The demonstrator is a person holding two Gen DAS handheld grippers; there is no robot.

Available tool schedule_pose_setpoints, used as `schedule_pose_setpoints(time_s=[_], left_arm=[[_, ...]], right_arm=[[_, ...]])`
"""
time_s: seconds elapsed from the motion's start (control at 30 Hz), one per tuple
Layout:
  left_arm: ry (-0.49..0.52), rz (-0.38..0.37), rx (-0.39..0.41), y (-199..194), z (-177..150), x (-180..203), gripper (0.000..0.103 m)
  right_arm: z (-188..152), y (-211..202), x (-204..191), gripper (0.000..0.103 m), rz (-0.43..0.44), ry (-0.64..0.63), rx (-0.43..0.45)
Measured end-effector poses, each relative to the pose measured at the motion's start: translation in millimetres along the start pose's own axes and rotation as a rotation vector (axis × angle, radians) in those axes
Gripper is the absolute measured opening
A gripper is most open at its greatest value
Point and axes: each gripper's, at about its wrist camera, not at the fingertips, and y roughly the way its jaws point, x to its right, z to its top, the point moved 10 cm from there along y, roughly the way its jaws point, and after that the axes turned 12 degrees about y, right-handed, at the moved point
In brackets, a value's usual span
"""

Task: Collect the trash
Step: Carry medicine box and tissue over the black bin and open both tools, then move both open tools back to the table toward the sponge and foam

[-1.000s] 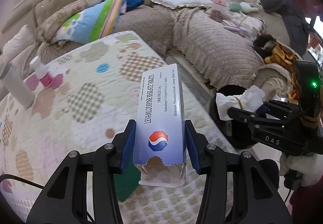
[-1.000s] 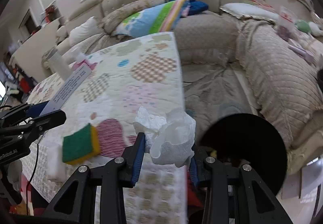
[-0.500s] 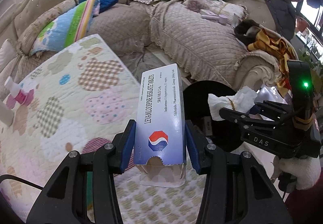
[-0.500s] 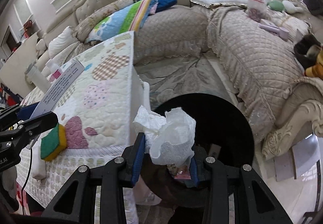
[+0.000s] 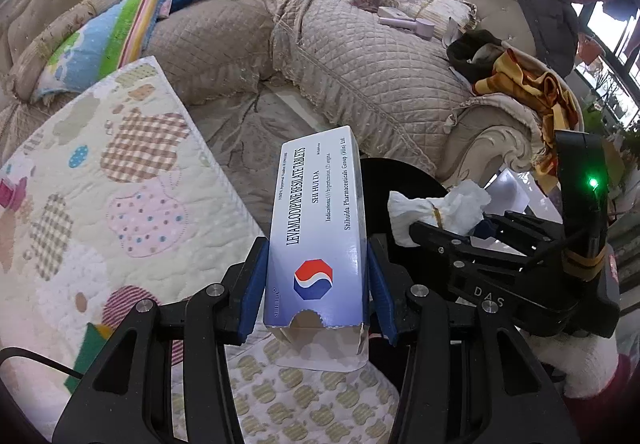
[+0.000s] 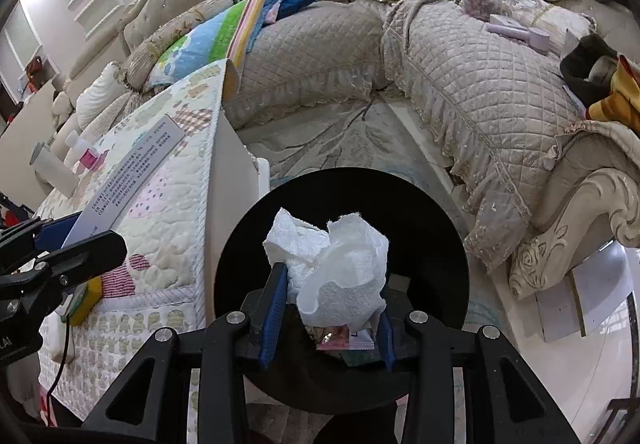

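— Two grippers, both loaded? 
— Yes. Left gripper (image 5: 316, 286) is clamped on a blue tablet box (image 5: 318, 240), held beside the black bin (image 5: 404, 180), over the quilted table cover (image 5: 120, 204).
— And the other view? 
— Only it looks down into the bin (image 6: 424, 228): right gripper (image 6: 328, 308) pinches a crumpled tissue (image 6: 336, 272) directly above the opening, wrappers (image 6: 346, 340) lying inside

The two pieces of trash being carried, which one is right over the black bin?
The crumpled white tissue in the right claw hangs over the black bin; the blue tablet box in the left claw sits beside the bin's rim.
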Motion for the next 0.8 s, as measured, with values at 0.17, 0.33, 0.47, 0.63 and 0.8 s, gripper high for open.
schedule_pose_setpoints(time_s=[0.17, 0.33, 0.47, 0.63, 0.8], left_arm=[[-0.04, -0.025, 0.009, 5.8, 3.0, -3.7, 0.048], [-0.06, -0.043, -0.004, 10.6, 1.0, -4.9, 0.049], [-0.052, -0.042, -0.006, 8.5, -1.4, -3.6, 0.049], [-0.037, -0.028, -0.002, 2.5, -4.1, -5.3, 0.049], [-0.036, -0.007, 0.009, -6.0, -6.5, -12.0, 0.049]], right_arm=[[3.4, 4.7, 5.9, 0.042, -0.005, 0.019, 0.0], [6.9, 8.9, 10.9, 0.046, -0.008, 0.04, -0.003], [7.1, 11.0, 12.4, 0.059, -0.013, 0.05, -0.007], [3.4, 10.8, 7.6, 0.061, -0.002, 0.049, -0.012], [0.9, 10.3, -0.4, 0.061, -0.004, 0.033, -0.015]])
